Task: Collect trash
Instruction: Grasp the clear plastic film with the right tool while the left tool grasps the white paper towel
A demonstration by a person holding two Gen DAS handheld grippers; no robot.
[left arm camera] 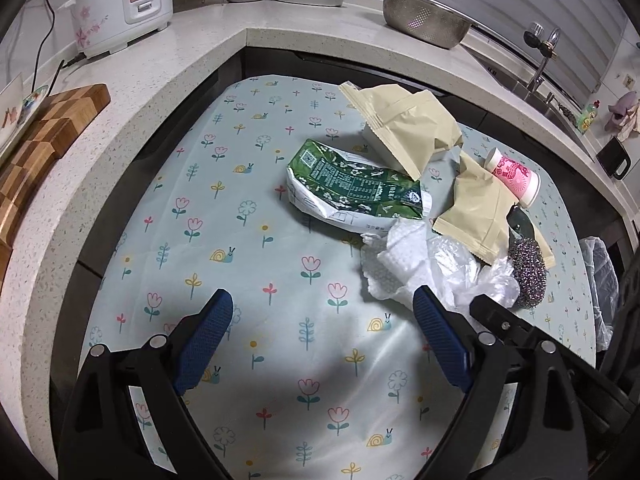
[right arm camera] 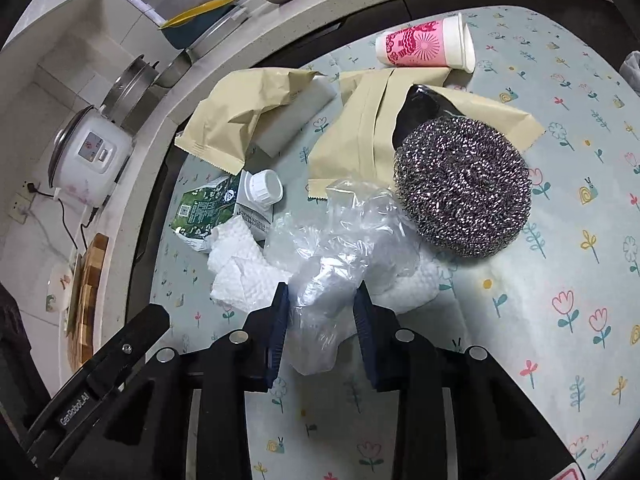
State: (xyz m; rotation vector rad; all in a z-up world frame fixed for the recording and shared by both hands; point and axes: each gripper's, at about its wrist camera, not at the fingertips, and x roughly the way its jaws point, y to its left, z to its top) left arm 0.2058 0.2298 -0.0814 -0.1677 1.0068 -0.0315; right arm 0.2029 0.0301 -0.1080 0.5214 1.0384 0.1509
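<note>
Trash lies on a flowered tablecloth [left arm camera: 248,264]: a green milk carton [left arm camera: 352,188] [right arm camera: 204,208], two beige pouches [left arm camera: 408,124] [right arm camera: 372,132], a pink paper cup [left arm camera: 516,176] [right arm camera: 424,46], a white paper towel [left arm camera: 396,268] [right arm camera: 240,272], a crumpled clear plastic bag [left arm camera: 476,276] [right arm camera: 336,260] and a steel scourer [left arm camera: 528,264] [right arm camera: 464,184]. My left gripper [left arm camera: 324,300] is open and empty, just left of the pile. My right gripper [right arm camera: 322,300] has its jaws closed on the clear plastic bag.
A stone counter [left arm camera: 168,68] wraps the table, with a rice cooker [left arm camera: 120,4], a checkered cutting board [left arm camera: 48,136], steel bowls and a colander [left arm camera: 424,16]. A sink and tap [left arm camera: 540,68] are at the right. A bag-lined bin [left arm camera: 600,280] stands past the table's right edge.
</note>
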